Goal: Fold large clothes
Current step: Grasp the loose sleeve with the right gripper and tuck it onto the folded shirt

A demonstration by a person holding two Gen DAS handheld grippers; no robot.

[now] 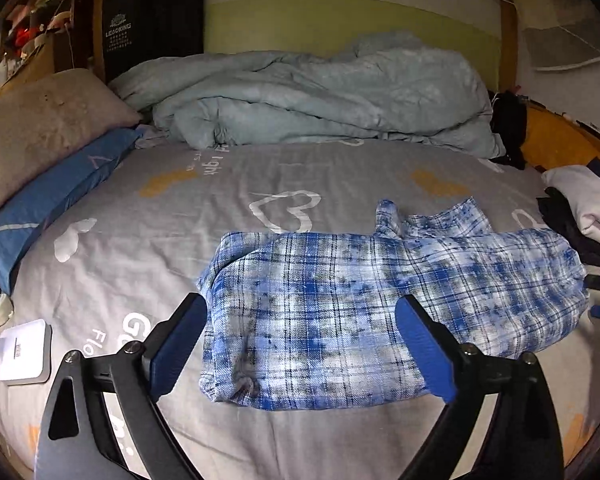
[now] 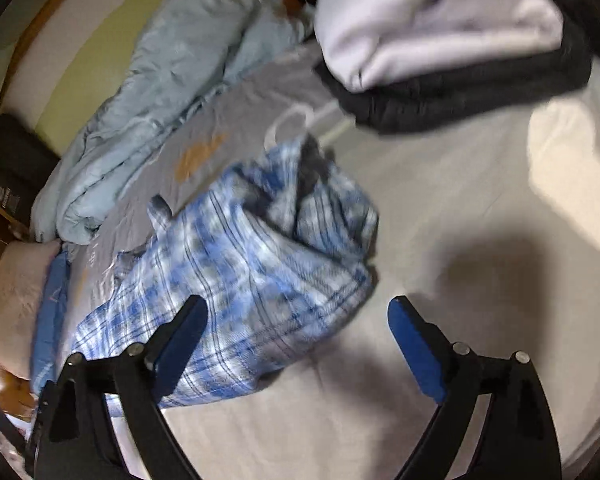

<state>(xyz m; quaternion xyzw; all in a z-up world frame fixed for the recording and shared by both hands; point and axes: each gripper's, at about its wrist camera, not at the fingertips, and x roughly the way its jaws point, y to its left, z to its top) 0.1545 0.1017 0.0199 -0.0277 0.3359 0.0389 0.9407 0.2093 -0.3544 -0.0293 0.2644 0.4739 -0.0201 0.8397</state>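
Observation:
A blue-and-white plaid shirt (image 1: pixel 360 300) lies folded into a rough rectangle on the grey bed sheet (image 1: pixel 140 240), one sleeve end poking out at its far side. My left gripper (image 1: pixel 302 308) hangs above the shirt's near left part, jaws wide, nothing pinched between the blue pads. In the blurred right wrist view the same shirt (image 2: pixel 240 264) spreads to the left and centre. My right gripper (image 2: pixel 296 312) is open over the shirt's right edge, its left finger in front of the cloth and its right finger over bare sheet.
A crumpled pale blue duvet (image 1: pixel 320 96) fills the far side of the bed. A beige pillow (image 1: pixel 40 128) on a blue one lies at the left. Folded white and black clothes (image 2: pixel 440 32) are stacked at the right. A white box (image 1: pixel 24 352) sits near left.

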